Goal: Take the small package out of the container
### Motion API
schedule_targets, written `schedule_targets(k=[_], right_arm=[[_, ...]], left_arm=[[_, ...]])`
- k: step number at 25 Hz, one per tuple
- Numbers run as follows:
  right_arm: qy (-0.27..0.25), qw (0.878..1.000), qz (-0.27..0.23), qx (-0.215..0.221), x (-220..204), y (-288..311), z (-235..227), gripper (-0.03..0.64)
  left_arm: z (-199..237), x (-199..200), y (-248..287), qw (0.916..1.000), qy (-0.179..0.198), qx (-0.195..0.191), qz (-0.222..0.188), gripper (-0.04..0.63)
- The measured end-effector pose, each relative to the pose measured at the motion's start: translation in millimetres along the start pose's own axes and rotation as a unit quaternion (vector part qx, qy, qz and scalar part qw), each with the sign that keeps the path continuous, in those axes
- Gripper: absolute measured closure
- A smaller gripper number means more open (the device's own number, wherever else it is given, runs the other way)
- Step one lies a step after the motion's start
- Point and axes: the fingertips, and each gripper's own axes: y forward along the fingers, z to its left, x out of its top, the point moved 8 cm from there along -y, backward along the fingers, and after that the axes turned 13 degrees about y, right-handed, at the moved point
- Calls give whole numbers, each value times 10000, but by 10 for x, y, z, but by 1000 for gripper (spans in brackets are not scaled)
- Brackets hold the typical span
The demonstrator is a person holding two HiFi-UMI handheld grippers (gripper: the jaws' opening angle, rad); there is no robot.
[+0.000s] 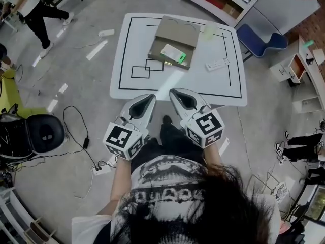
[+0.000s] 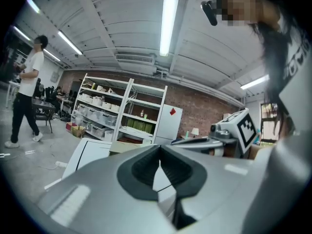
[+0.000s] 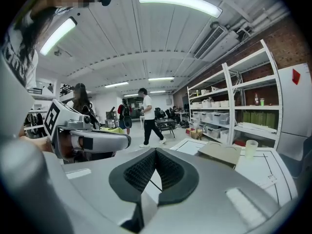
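Observation:
An open brown cardboard container (image 1: 172, 40) lies at the far middle of the white table (image 1: 137, 39). Inside it sits a small white and green package (image 1: 173, 53). My left gripper (image 1: 150, 97) and right gripper (image 1: 173, 92) hover side by side at the table's near edge, well short of the container, both shut and holding nothing. In the left gripper view the left gripper (image 2: 160, 148) shows its pads pressed together. The right gripper (image 3: 156, 151) is likewise shut, with the container (image 3: 220, 153) ahead to its right.
A white remote-like item (image 1: 218, 64) and a translucent cup (image 1: 209, 31) rest on the table's right side. A blue chair (image 1: 260, 42) stands at the far right, a black stool (image 1: 44, 133) at the left. A person (image 1: 35, 9) walks at the far left. Shelves (image 3: 234, 111) line the far wall.

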Motion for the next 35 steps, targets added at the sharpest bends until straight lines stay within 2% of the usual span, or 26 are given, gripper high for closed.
schedule_targets(k=[6,14,23,29,35], right_arm=[[-7,9998,131,139,118,296,-627,617],[402,9964,540,511,47,741,-1410,617],[-14,9903,1338,368,-123,1303,-2196,608],[-296,9814,1866,328,-235,1607,-2520,535],[-528,9704,2324,385,-397,1958,-2711,454]], left_arm=[[178,53,562,9998,20,175,10,595],[297,60,1025,9991,47,357,222,595],[394,23,1230,9964,2,707,460,595],[399,32,1336,9946,-38,890,534,595],[440,-3,1492,9941,-33,914,590,595]])
